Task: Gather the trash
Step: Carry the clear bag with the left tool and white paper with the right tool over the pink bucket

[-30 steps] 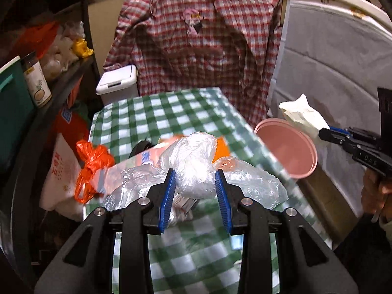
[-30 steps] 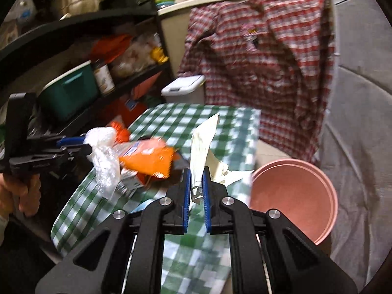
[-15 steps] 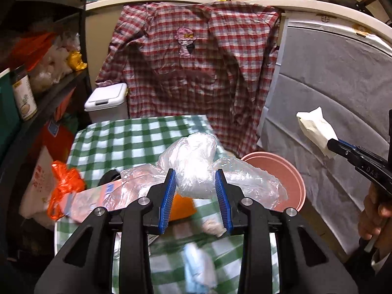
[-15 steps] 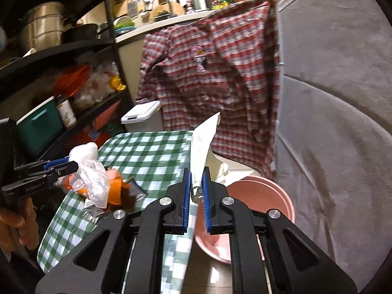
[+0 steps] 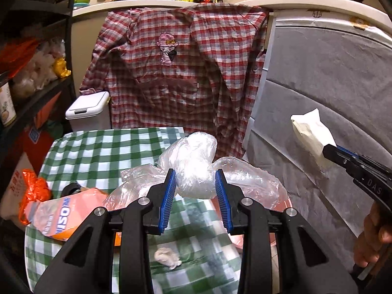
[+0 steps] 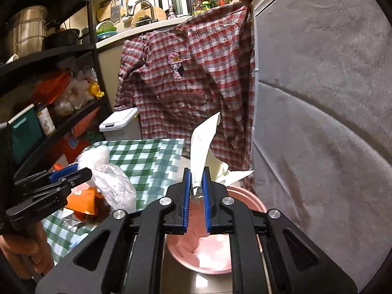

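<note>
Left gripper (image 5: 195, 189) fingers pinch a clear plastic bag (image 5: 193, 166); right gripper (image 6: 196, 189) fingers (nearly closed) clamp a crumpled paper napkin (image 6: 203, 147) above the pink basin (image 6: 247, 201).

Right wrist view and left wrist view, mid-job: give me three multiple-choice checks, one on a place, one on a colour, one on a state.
1. Where does the round pink plastic basin sit?
A. on the table
B. on the floor beside the table
C. on the black shelf

2. What colour is the checked tablecloth?
A. green and white
B. blue and yellow
C. plain grey

3. What is the right tool doing?
A. standing open and empty
B. clamped on white crumpled paper
C. clamped on an orange wrapper

Answers:
1 B: its rim lies below the table edge, on the tiled floor.
2 A: green and white squares cover the tabletop.
3 B: the paper stands up from between the closed blue pads; the left tool grips the clear crumpled plastic bag.
</note>
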`<state>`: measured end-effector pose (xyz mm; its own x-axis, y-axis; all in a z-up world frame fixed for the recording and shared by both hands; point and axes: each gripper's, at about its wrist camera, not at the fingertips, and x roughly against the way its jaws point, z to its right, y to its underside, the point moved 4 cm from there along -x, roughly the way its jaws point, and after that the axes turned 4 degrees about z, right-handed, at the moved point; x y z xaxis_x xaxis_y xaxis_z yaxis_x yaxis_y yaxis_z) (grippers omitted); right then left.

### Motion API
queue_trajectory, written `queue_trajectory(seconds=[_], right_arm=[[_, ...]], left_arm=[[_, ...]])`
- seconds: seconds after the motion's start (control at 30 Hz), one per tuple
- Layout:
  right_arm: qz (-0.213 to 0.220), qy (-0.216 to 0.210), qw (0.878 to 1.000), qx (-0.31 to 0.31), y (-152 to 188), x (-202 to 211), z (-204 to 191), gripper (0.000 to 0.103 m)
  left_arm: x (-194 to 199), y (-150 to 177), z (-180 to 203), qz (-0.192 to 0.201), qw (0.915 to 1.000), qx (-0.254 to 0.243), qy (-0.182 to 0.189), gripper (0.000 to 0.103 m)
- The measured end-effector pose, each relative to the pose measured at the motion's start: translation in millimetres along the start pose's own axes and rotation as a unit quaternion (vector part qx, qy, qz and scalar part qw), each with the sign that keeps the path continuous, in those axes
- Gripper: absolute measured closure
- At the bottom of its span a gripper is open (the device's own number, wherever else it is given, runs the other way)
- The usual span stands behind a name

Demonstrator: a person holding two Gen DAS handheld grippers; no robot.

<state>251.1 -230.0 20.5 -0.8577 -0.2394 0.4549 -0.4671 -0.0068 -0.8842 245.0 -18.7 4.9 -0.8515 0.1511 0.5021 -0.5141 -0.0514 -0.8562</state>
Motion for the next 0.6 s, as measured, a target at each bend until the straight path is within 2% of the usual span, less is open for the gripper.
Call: queue_trajectory(seconds=[0.23, 0.6], right_arm=[[-0.003, 0.007, 1.000, -0.003, -1, -8, 10, 0.093], [-0.010, 0.012, 1.000, 0.003, 1, -19, 12, 0.093]], left_arm=[[-17, -2, 20, 0.000, 1.0000, -0.001, 0.003, 0.070], [-48, 11, 46, -0.018, 0.9993, -0.033, 0.005, 0.070]])
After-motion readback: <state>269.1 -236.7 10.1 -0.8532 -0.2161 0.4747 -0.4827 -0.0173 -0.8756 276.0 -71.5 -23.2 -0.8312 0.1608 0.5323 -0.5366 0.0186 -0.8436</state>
